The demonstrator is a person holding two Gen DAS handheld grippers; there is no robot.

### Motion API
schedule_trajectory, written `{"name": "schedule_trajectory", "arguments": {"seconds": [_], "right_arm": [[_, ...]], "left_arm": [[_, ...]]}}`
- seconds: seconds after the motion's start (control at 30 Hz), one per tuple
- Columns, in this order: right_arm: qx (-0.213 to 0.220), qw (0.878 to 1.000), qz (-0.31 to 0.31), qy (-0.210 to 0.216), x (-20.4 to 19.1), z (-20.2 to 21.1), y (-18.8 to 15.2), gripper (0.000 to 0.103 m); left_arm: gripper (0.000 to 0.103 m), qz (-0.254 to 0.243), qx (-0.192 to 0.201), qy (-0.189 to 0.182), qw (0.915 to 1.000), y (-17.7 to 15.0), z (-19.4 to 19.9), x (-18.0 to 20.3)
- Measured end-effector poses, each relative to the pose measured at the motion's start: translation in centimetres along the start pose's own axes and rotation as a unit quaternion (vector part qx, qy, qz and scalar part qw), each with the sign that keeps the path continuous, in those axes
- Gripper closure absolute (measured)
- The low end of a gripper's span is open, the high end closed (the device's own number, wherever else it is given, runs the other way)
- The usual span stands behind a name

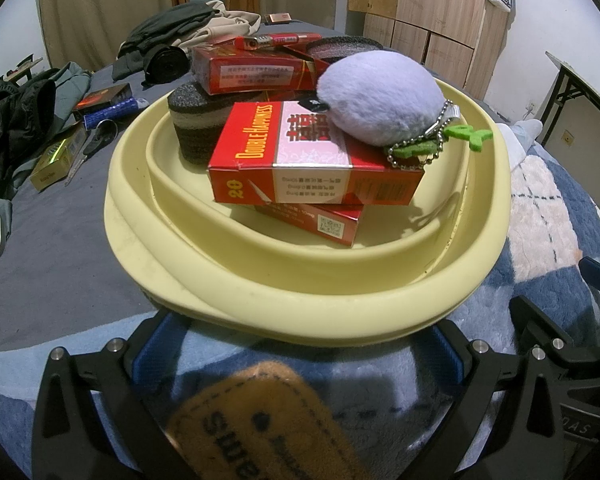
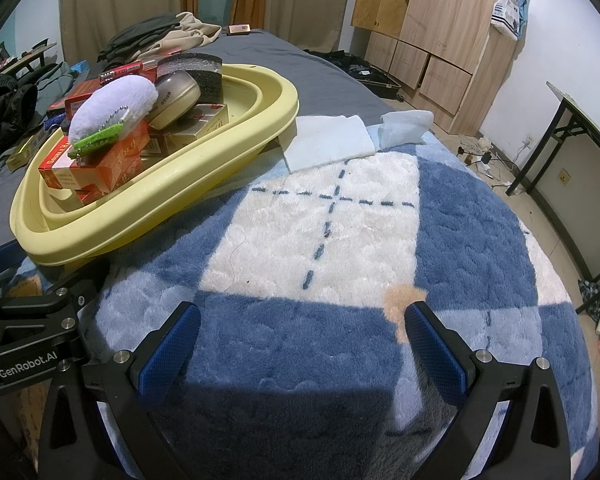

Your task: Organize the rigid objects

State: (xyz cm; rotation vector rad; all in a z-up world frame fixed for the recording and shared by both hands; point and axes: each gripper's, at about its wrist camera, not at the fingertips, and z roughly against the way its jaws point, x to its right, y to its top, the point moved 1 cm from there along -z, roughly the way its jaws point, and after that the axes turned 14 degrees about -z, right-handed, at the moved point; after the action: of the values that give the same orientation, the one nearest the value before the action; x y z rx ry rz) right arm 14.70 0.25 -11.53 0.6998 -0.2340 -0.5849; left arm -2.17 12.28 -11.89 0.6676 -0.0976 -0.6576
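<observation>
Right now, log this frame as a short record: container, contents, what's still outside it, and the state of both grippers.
container: yellow basin, sitting on a blue-and-white plush blanket
contents: red cigarette boxes, lilac plush keychain, dark sponges, red lighter, beige round case
still outside: gold box, scissors on the grey sheet
left gripper: open, fingers at the basin's near rim
right gripper: open, nothing between its fingers, over the blanket

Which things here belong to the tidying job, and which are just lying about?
Job: yellow basin, red boxes, sponge, plush keychain, gold box, scissors.
Lying about: clothes, blanket, wardrobe, folded cloth.
</observation>
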Motion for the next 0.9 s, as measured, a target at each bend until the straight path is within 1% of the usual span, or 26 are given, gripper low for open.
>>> {"name": "schedule_trajectory", "arguments": {"seconds": [0.9], "right_arm": [[0.001, 1.0, 0.002, -0.001, 0.03, -0.05, 0.03, 0.0]], "left_arm": [[0.0, 0.0, 0.0, 0.0, 1.0, 0.04, 0.0, 0.05]]}}
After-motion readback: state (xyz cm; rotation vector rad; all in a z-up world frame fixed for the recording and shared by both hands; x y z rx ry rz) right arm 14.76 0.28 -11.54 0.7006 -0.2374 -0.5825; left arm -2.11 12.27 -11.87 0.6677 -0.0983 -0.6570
